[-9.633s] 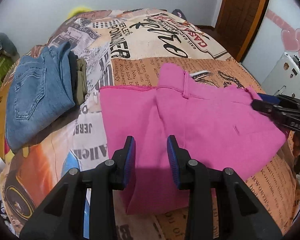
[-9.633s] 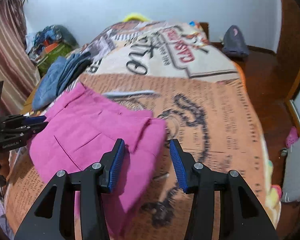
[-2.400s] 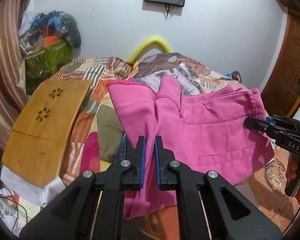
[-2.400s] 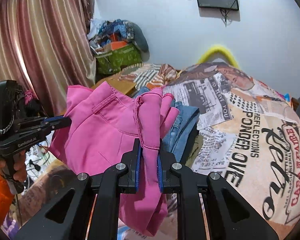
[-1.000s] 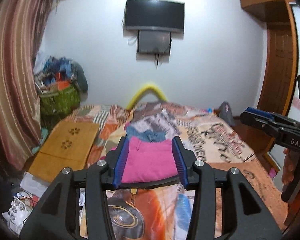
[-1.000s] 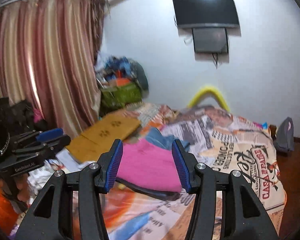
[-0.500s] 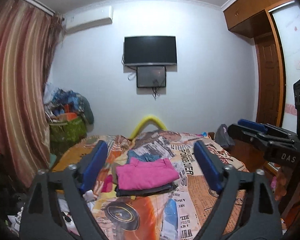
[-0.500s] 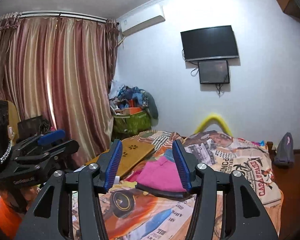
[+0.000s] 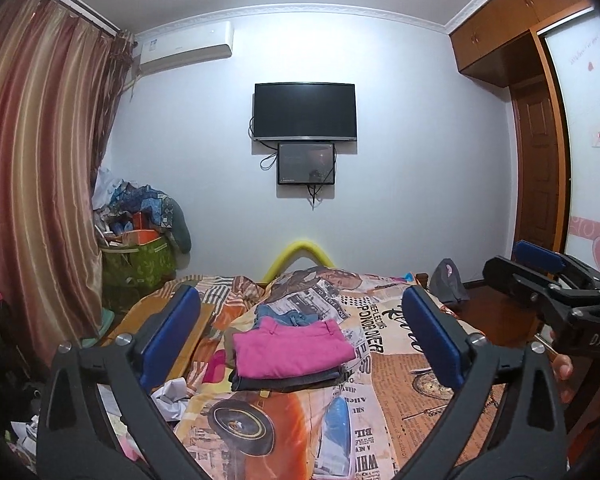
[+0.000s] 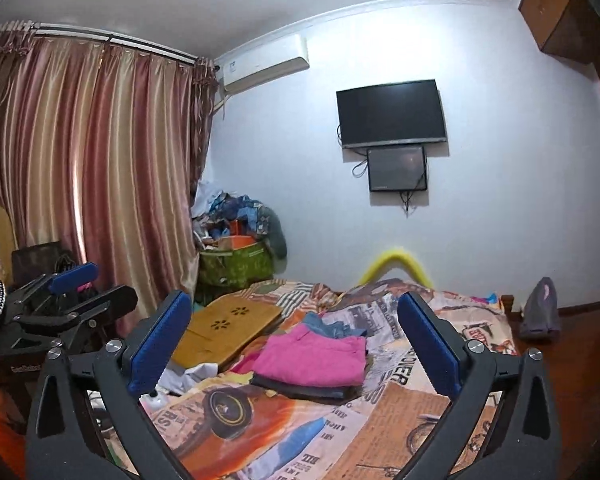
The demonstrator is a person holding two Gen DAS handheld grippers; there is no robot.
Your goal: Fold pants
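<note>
The pink pants lie folded on top of a stack of folded clothes on the bed. They also show in the right wrist view. My left gripper is wide open and empty, held well back from the stack. My right gripper is also wide open and empty, far back from the bed. The right gripper shows at the right edge of the left wrist view. The left gripper shows at the left of the right wrist view.
Dark folded pants and blue jeans lie under and behind the pink pants. A wooden lap board rests at the bed's left. A green bag with clutter stands by the curtain. A door is at the right.
Both grippers let go of the pink pants, which now rest on the stack. Both have pulled back and up from the bed, and the right jaws opened wider in the last half second.
</note>
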